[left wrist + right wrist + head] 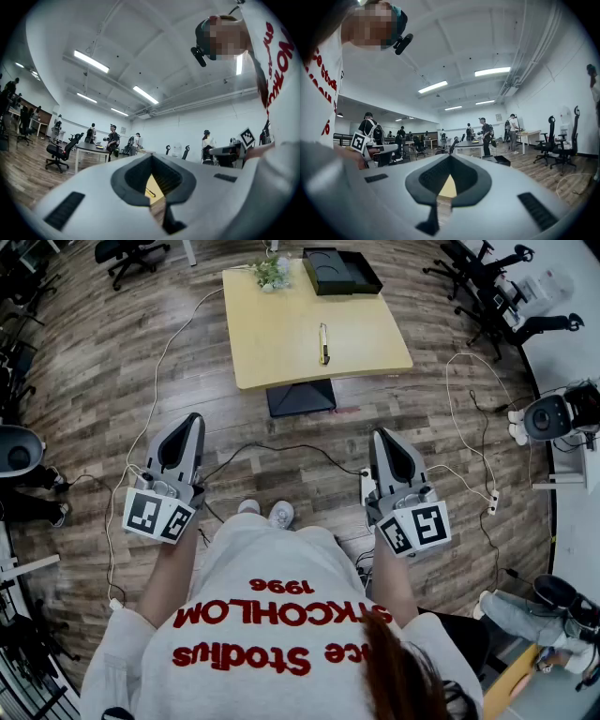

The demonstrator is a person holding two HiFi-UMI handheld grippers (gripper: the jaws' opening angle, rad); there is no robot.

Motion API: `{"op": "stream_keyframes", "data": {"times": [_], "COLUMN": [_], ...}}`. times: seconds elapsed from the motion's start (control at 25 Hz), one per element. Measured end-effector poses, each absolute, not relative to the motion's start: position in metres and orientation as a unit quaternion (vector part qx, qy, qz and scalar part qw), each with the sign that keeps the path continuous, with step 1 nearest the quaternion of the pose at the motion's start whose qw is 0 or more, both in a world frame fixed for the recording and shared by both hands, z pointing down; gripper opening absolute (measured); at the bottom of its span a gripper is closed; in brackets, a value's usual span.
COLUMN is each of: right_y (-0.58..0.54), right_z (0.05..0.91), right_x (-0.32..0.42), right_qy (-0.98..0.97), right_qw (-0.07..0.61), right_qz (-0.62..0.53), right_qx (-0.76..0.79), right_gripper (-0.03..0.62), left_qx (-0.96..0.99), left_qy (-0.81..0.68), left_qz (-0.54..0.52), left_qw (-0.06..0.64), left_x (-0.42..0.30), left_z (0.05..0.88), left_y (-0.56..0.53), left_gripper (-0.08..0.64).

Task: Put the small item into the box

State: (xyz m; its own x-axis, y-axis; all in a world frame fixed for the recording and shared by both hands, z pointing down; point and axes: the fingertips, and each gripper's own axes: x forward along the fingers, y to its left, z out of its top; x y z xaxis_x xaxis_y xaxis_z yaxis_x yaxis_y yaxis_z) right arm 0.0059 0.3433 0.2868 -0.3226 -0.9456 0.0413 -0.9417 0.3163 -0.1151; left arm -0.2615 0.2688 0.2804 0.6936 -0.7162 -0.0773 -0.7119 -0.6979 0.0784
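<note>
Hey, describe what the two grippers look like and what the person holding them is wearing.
Both the left gripper and right gripper are pale grey shells tapering forward, with black lining inside the jaws. Each carries a white cube with black square markers at its rear. The person wears a light grey sweatshirt with red lettering.

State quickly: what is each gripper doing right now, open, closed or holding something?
Grey left gripper: closed, holding nothing.
Grey right gripper: closed, holding nothing.
</note>
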Motion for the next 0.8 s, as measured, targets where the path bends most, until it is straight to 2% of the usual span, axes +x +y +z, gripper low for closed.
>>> {"op": "stream_keyframes", "data": {"times": [0.8], "right_y": [0.307], "right_z": [0.277], "right_x": [0.018], "right_qy": [0.804], "right_qw": [0.054], "right_qz": [-0.063], "right_qx": [-0.588], "right_gripper": [0.005], "left_qx": [0.923], "left_qy": [-0.382], "left_qz": [-0.047], "left_qw": [0.024], "left_x": [-0.236], "left_z": [0.284], "left_y": [0.227], "left_gripper": [0.008]}}
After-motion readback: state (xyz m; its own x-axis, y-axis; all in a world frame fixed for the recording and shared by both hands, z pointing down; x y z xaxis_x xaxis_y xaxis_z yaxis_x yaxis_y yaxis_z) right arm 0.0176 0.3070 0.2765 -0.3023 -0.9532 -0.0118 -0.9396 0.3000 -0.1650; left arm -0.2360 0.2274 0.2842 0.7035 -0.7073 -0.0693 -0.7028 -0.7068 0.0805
